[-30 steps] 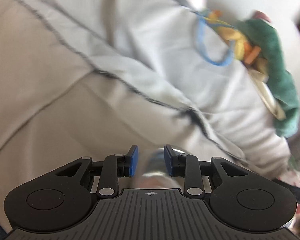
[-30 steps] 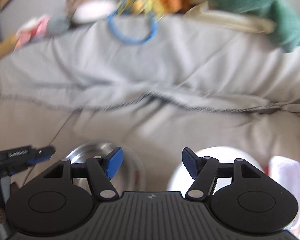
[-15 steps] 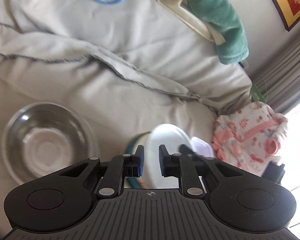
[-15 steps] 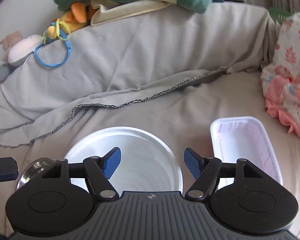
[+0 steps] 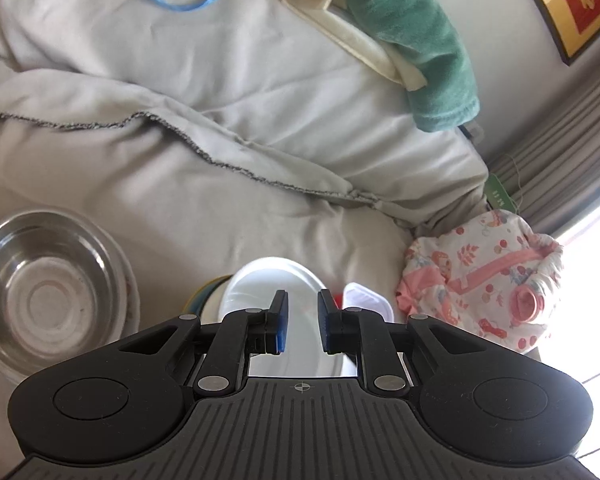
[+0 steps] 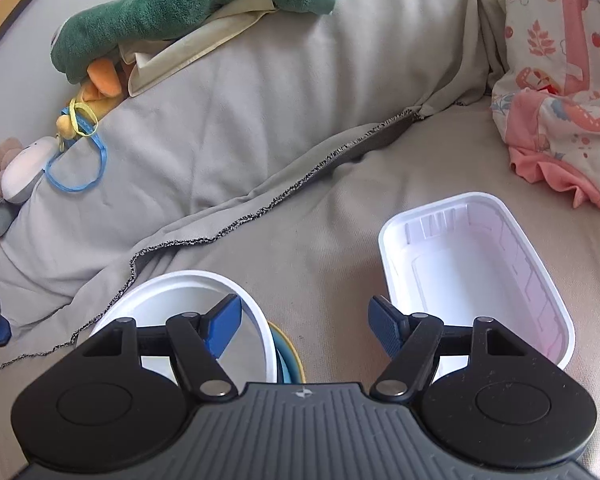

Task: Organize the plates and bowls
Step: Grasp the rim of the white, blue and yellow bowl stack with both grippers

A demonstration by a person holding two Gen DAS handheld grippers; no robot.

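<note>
We see a bed [image 5: 228,216] draped in a grey-beige cover, and much of what matters sits half behind our own tools. From the left wrist view, the left gripper [image 5: 299,326] hangs over a white bowl [image 5: 276,280]; its fingers stand a narrow gap apart with only the bowl's pale inside showing between them, and we cannot tell whether they touch it. The bowl's near half is hidden under the gripper body. A blue-and-yellow rim [image 5: 204,292] peeks out at the bowl's left side, so something is stacked beneath, though we cannot make out what. A steel bowl [image 5: 48,288] lies well apart to the left, cut off by the frame edge.

From the right wrist view, the right gripper [image 6: 305,330] has its fingers spread wide and holds nothing. The left finger overlaps the white bowl [image 6: 172,292], and bare bed cover shows between the two. A white rectangular tray [image 6: 476,272] lies just beside the right finger, its near corner hidden by the gripper.

The open cover between bowl and tray is the main free room. Behind, a folded blanket edge [image 6: 260,212] runs diagonally across the bed, a pink patterned cloth [image 6: 560,92] crowds the right side, and a green plush toy [image 6: 188,4] lies along the far edge.
</note>
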